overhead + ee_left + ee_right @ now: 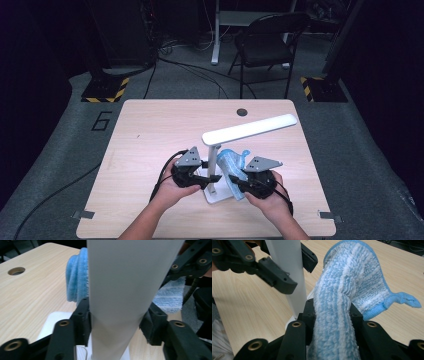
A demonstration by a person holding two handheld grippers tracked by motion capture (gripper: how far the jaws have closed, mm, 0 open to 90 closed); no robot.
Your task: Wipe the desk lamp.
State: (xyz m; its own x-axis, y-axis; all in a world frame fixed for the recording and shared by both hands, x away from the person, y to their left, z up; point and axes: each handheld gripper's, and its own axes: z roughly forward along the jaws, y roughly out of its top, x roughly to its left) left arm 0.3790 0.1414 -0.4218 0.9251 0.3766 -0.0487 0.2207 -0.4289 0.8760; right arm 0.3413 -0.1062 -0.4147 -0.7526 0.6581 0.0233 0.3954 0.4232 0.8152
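A white desk lamp stands near the table's front, with its long head (250,129) over its post (214,160) and flat base (216,196). My left gripper (212,177) comes in from the left, and its black pads (83,315) press on both sides of the post (125,290). Just right of the post, my right gripper (235,184) is shut on a fluffy blue-and-white cloth (347,285). The cloth rises from between the jaws (332,315) and leans close to the post (289,272). The cloth (76,277) shows behind the post in the left gripper view.
The light wooden table (150,135) has a round cable hole (242,112) near its far edge. A black folding chair (265,40) and striped stand bases sit on the floor beyond. Cables trail from both grippers toward the front edge.
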